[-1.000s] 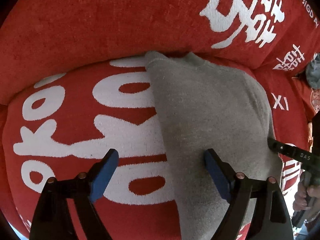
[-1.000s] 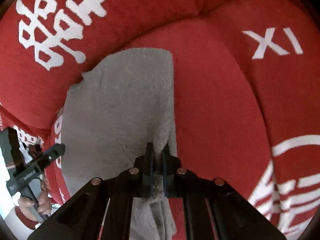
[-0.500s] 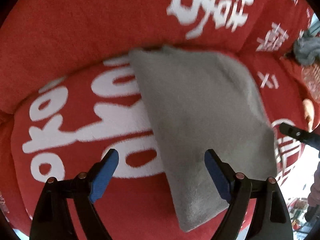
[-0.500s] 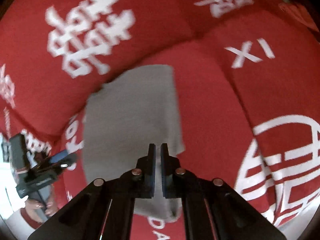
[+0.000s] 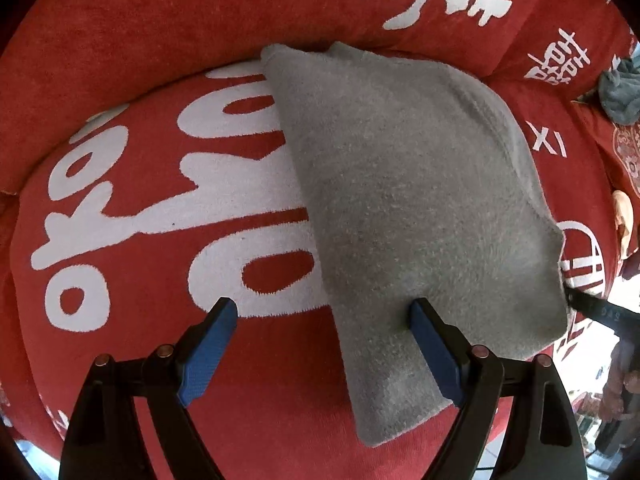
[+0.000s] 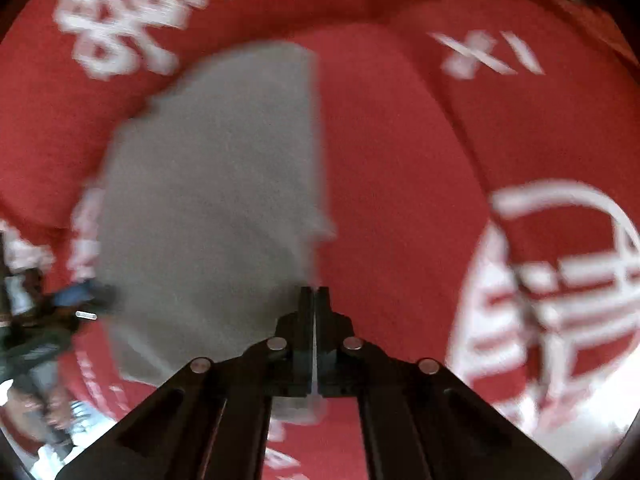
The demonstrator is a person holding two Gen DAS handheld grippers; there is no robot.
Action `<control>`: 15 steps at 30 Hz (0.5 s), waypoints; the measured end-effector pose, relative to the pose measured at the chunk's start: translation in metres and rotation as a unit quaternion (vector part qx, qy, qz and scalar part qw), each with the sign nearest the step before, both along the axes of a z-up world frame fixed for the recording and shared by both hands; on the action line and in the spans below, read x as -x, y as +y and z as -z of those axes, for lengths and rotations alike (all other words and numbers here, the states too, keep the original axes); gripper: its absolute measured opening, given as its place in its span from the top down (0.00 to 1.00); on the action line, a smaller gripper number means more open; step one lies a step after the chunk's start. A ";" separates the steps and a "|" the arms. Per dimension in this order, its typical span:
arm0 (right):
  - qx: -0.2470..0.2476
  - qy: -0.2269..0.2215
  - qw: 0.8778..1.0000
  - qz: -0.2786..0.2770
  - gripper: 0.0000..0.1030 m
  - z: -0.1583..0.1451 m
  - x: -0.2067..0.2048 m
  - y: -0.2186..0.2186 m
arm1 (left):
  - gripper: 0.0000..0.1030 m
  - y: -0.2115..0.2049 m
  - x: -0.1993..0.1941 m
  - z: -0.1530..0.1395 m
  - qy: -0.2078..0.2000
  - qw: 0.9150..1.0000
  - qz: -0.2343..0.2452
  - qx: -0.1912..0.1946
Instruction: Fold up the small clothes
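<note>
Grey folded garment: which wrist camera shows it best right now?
Left wrist view: the grey folded garment is sharp, with its edges and right-side layered folds plain. The right wrist view is motion-blurred, and the shut right claw covers its near corner.

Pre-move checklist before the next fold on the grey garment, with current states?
1. Left gripper open: ok.
2. Its right finger over the folded grey fleece garment, its left finger over the red printed sofa cover: ok.
3. Right gripper shut, empty, beside the garment's edge: ok.
4. Garment flat: ok, though its right edge is slightly rumpled.
5. Fold edges aligned: cannot tell.
</note>
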State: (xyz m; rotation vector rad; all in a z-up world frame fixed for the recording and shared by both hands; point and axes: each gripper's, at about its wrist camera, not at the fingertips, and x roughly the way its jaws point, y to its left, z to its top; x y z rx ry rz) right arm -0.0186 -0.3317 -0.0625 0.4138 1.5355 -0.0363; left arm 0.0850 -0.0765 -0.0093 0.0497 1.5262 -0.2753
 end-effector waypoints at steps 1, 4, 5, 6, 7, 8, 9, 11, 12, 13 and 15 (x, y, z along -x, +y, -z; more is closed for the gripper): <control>-0.018 0.004 1.000 0.022 0.94 0.001 0.005 -0.008 | 0.14 0.000 0.000 -0.003 -0.002 1.000 -0.002 -0.001; -0.030 0.001 0.998 0.059 0.94 -0.009 0.017 -0.023 | 0.14 -0.003 0.002 -0.007 -0.003 1.000 0.001 -0.005; -0.025 -0.003 0.998 0.060 0.94 -0.013 0.019 -0.024 | 0.14 -0.002 0.002 -0.007 -0.003 1.000 0.002 -0.008; -0.024 -0.005 0.998 0.059 0.94 -0.016 0.020 -0.024 | 0.14 -0.003 0.003 -0.008 -0.002 1.000 0.001 -0.010; -0.024 -0.007 0.998 0.057 0.94 -0.018 0.020 -0.022 | 0.14 -0.003 0.002 -0.009 0.000 1.000 0.000 -0.012; -0.025 -0.010 0.998 0.056 0.94 -0.021 0.019 -0.021 | 0.14 -0.005 0.001 -0.009 0.001 1.000 0.000 -0.013; -0.027 -0.012 0.998 0.054 0.94 -0.023 0.018 -0.020 | 0.14 -0.006 0.001 -0.010 0.001 1.000 -0.001 -0.014; -0.030 -0.015 0.998 0.050 0.94 -0.025 0.015 -0.016 | 0.14 -0.008 0.001 -0.013 -0.004 1.000 0.000 -0.016; -0.031 -0.016 0.998 0.048 0.94 -0.026 0.013 -0.012 | 0.14 -0.009 0.001 -0.015 -0.006 1.000 0.001 -0.019; -0.033 -0.017 0.998 0.047 0.94 -0.026 0.011 -0.007 | 0.14 -0.008 0.002 -0.016 -0.006 1.000 0.002 -0.020; -0.036 -0.017 0.998 0.042 0.94 -0.026 0.007 -0.001 | 0.14 -0.008 0.003 -0.016 -0.006 1.000 0.003 -0.020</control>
